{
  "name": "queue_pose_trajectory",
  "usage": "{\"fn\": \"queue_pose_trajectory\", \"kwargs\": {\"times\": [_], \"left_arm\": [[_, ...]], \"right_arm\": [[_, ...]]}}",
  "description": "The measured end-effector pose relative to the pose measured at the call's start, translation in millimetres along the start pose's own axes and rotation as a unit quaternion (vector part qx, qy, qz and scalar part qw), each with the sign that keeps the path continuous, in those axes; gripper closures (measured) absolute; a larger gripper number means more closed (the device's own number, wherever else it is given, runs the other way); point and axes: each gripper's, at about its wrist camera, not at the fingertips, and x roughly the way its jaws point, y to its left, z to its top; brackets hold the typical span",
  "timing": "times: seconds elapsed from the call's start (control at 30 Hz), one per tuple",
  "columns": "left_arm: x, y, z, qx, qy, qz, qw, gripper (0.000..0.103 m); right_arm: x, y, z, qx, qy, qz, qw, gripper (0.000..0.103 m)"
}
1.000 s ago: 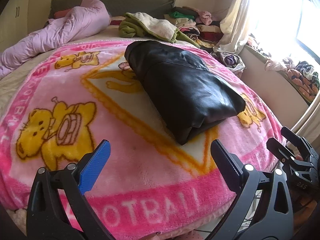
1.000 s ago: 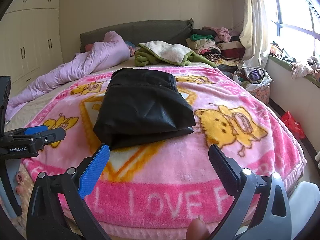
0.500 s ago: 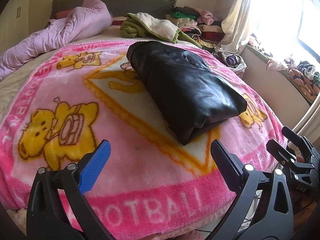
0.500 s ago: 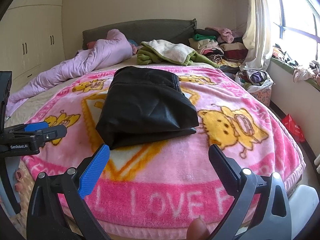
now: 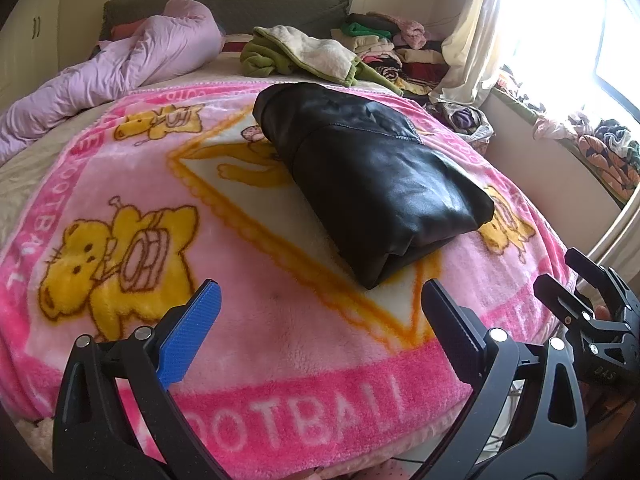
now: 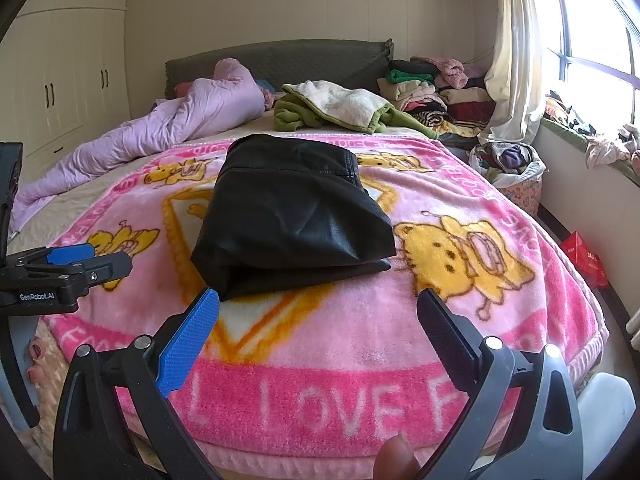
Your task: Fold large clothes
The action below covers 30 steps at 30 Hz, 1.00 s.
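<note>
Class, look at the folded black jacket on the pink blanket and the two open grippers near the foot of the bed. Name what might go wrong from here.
1. The black jacket looks glossy, perhaps leather; its stacked layers may slide apart if nudged.
2. The pink blanket is plush and loose, so a closing right gripper or left gripper might pinch it along with the jacket.
3. The green garment still lies unfolded behind; reaching for it over the jacket could disturb the fold.

Black claw [image 5: 320, 316] frames, blue pad [image 5: 190, 334], silver screws, "GenRobot.AI" marking.

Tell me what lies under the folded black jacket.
The black jacket rests on the pink cartoon blanket, over its white and orange diamond panel. The blanket's print beneath it is covered.
</note>
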Motion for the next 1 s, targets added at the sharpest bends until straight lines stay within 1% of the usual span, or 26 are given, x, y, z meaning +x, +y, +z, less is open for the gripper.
{"fn": "queue_pose_trajectory", "kwargs": {"times": [0.4, 0.57, 0.67, 0.7, 0.73, 0.77, 0.8, 0.83, 0.87, 0.9, 0.93, 0.97, 1.0], "left_arm": [[0, -1, 1, 0.005, 0.003, 0.002, 1.0000, 0.009], [3, 4, 1, 0.014, 0.011, 0.018, 0.9997, 0.009], [6, 13, 3, 0.005, 0.019, 0.013, 0.9997, 0.009], [8, 23, 6, -0.007, 0.023, 0.013, 0.9996, 0.009], [9, 34, 10, -0.018, 0.027, 0.015, 0.9994, 0.009], [9, 54, 17, -0.035, 0.028, 0.024, 0.9987, 0.009], [9, 70, 22, -0.048, 0.027, 0.031, 0.9980, 0.009], [8, 91, 29, -0.064, 0.027, 0.042, 0.9967, 0.009], [7, 125, 37, -0.087, 0.027, 0.061, 0.9940, 0.009], [6, 148, 42, -0.100, 0.029, 0.078, 0.9915, 0.009], [3, 189, 48, -0.123, 0.027, 0.113, 0.9856, 0.009], [0, 211, 51, -0.136, 0.025, 0.135, 0.9812, 0.009], [-6, 260, 55, -0.160, 0.021, 0.180, 0.9703, 0.009]], "right_arm": [[0, -1, 0, -0.003, -0.002, -0.006, 1.000, 0.004], [-1, -5, -2, 0.005, -0.006, -0.025, 1.000, 0.004], [-3, -23, -5, 0.039, -0.010, -0.048, 0.998, 0.004], [-5, -33, -7, 0.055, -0.012, -0.064, 0.996, 0.004], [-9, -55, -11, 0.084, -0.014, -0.088, 0.992, 0.004], [-12, -71, -15, 0.104, -0.014, -0.103, 0.989, 0.004], [-17, -93, -21, 0.131, -0.014, -0.124, 0.984, 0.004], [-23, -126, -31, 0.167, -0.013, -0.161, 0.973, 0.004], [-29, -157, -42, 0.196, -0.012, -0.204, 0.959, 0.004], [-35, -181, -52, 0.217, -0.009, -0.241, 0.946, 0.004], [-45, -222, -70, 0.249, -0.003, -0.297, 0.922, 0.004], [-52, -253, -85, 0.273, 0.007, -0.337, 0.901, 0.004], [-59, -286, -103, 0.305, 0.028, -0.374, 0.875, 0.004]]}}
